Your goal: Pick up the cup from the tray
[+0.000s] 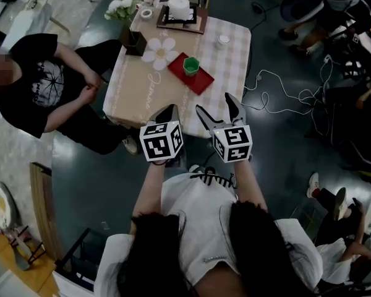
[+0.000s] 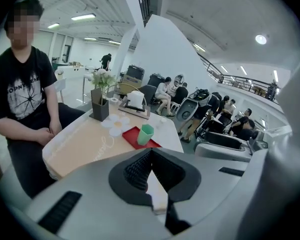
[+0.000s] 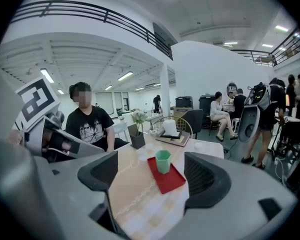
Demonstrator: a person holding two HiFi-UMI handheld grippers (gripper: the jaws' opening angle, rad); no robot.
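Faceted mint-green cup (image 1: pixel 191 65) upright on red tray (image 1: pixel 203 81), left claw (image 2: pixel 151 152) closed, right claw (image 3: pixel 151 165) wide apart

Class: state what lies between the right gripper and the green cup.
Bare tablecloth, then the red tray's near end; the right gripper view shows it.

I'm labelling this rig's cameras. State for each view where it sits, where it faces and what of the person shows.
Head view: on the head, facing steeply down at the table; shows hair, forearms, shut left gripper, open right gripper.
Left gripper view: on the left gripper, looking along its closed jaws toward the cup on the tray.
Right gripper view: on the right gripper; cup framed between its parted jaws, left gripper at left edge.
Shared: all three show the cup on the tray.
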